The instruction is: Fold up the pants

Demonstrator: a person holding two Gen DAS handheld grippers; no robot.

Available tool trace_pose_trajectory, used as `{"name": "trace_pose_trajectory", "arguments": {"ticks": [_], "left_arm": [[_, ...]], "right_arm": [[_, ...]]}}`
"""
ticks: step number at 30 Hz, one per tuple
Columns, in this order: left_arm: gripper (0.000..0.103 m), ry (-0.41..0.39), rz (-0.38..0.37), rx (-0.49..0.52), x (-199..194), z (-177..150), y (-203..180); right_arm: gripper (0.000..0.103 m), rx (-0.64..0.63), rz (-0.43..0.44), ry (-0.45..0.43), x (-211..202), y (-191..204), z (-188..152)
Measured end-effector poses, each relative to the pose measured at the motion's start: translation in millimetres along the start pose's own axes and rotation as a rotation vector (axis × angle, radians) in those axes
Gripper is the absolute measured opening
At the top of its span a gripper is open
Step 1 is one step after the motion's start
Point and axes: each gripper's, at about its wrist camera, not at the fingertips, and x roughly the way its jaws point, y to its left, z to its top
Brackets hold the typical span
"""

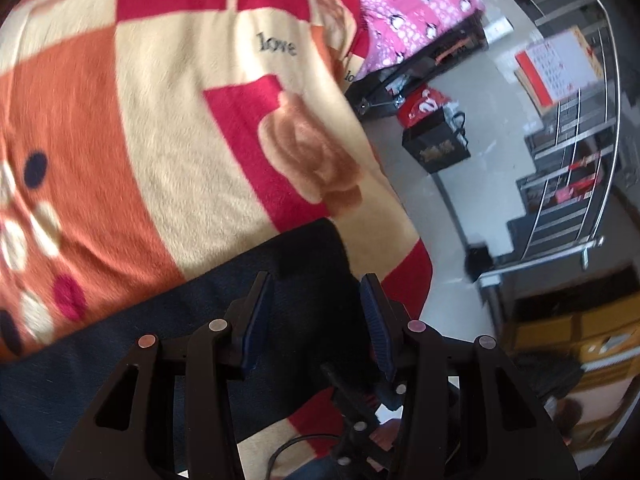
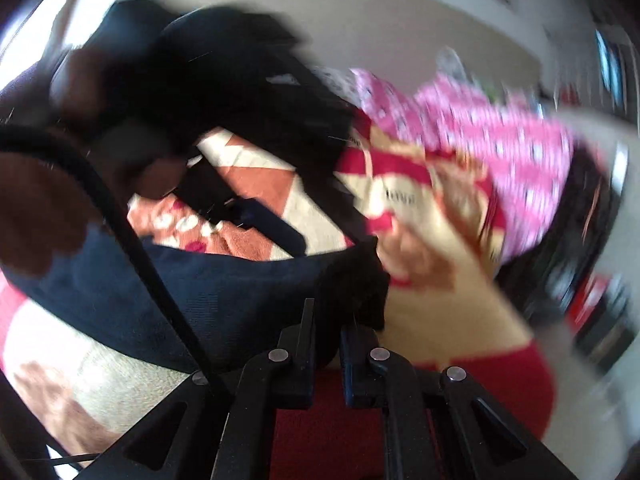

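The dark pants (image 1: 168, 320) lie across the patterned blanket (image 1: 168, 152), near its floor-side edge. The left gripper (image 1: 316, 320) hovers spread over them, pads clear of the cloth. The right gripper (image 2: 326, 344) pinches the pants' edge, jaws almost together. Best to carry that edge across level, keeping it taut. Beyond the blanket's edge, a black bag (image 1: 436, 148) stands on the floor; I cannot tell what it holds.

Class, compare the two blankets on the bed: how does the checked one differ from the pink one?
The checked blanket has orange, cream and red blocks with roses; the pink blanket carries small penguins. The checked one is spread flat under the dark pants; the pink one is heaped at its far edge. Both look soft.
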Motion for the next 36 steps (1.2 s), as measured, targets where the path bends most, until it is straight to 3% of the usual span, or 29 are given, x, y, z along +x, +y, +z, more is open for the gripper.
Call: {"name": "trace_pose_trajectory", "arguments": {"ticks": [6,9,11,16,22,25,31,36], "left_arm": [[0.044,0.061,0.167,0.178,-6.0,-3.4,-24.9],[0.044,0.094,0.217,0.288,-2.6,-8.0,-44.3],[0.051,0.125,0.239,0.359,2.3,-12.8,-54.5],[0.057,0.196,0.385,0.494,26.3,-28.1,-67.1],[0.057,0.175,0.500,0.496,31.8,-22.8,-62.3],[0.048,0.165,0.525,0.485,32.6,-20.2,-57.9],[0.039,0.068,0.481,0.396,9.5,-5.1,-47.7],[0.018,0.072,0.433,0.361,5.2,-3.0,-42.7]], "right_arm": [[0.009,-0.142,-0.084,-0.031,0.2,27.9,4.7],[0.009,-0.177,-0.094,-0.054,-2.6,38.2,7.1],[0.009,-0.185,-0.083,-0.058,-3.2,42.7,8.2],[0.009,-0.191,-0.072,-0.069,-5.3,45.7,10.6],[0.009,-0.197,-0.074,-0.076,-8.6,48.5,10.1],[0.009,-0.216,-0.080,-0.091,-12.7,52.2,11.2],[0.009,-0.228,-0.075,-0.097,-17.3,56.7,11.2],[0.009,-0.233,-0.072,-0.098,-17.7,58.9,12.2]]}}
